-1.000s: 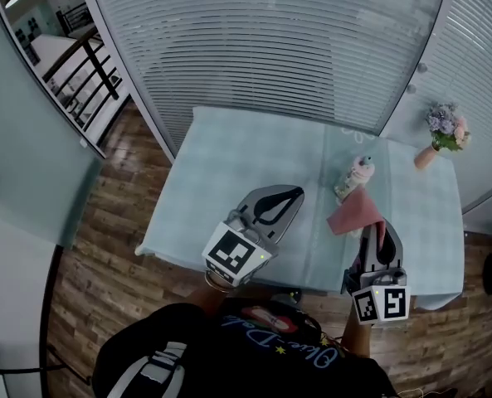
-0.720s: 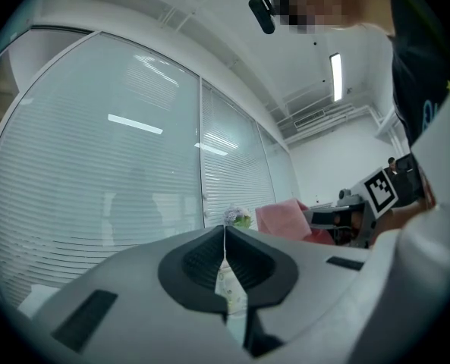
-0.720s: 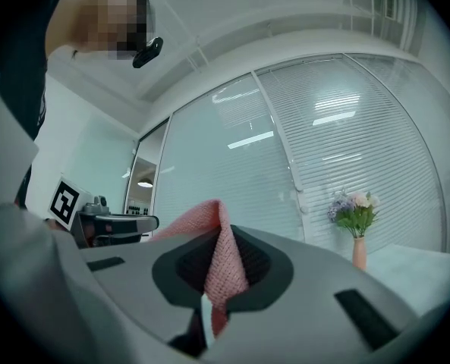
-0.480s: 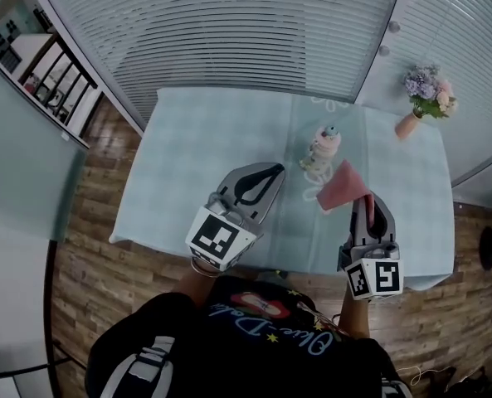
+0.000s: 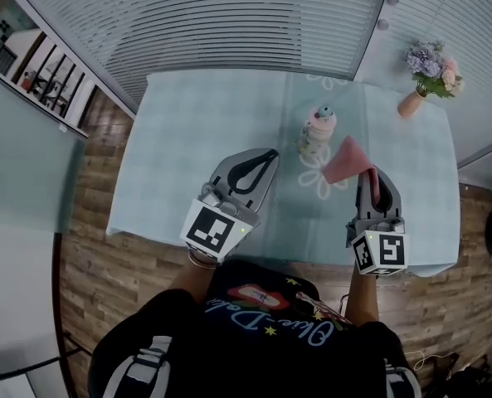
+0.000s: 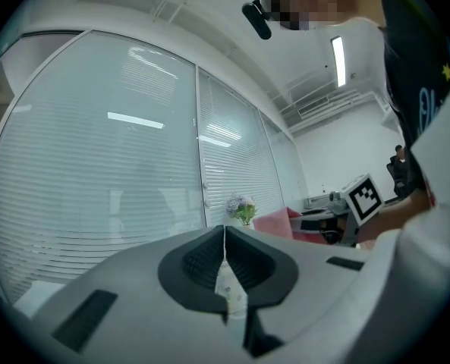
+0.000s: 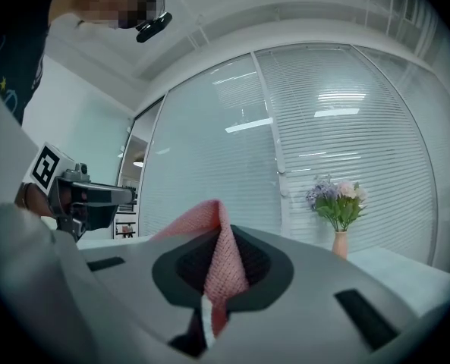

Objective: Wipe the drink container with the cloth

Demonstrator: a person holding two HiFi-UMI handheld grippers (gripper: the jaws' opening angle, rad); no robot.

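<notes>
- While the right gripper [image 5: 367, 172] is clenched on a pink cloth [image 5: 347, 157], the cloth's free corner pokes past the jaws toward the upper centre of the head view. The drink container [image 5: 318, 129] stands upright on the table [image 5: 204, 131], just up and left of that corner and, as far as I can tell, not touched by it.
- The left gripper [image 5: 270, 153] hangs left of centre, apart from the container. Its jaws are pressed together at the tips and grasp nothing. In the left gripper view a pale speckled sliver shows in the slit below the tips; I take it for the container beyond.
- Main risk: the container is tall, narrow and unsupported, so a sideways swipe could tip it or push it along the table. The left claw would have to open before it could steady it.
- Second risk: only one fold of the cloth is pinched. Hard rubbing could drag it free, or the bare jaw tips could knock the container instead.
- Lesser risk: the flower vase [image 5: 410, 103] stands at upper right, well apart, so only a wide swing would reach it.
- Contents: the drink container is capped and what it holds cannot be seen. The vase holds a bunch of purple and pink flowers.
</notes>
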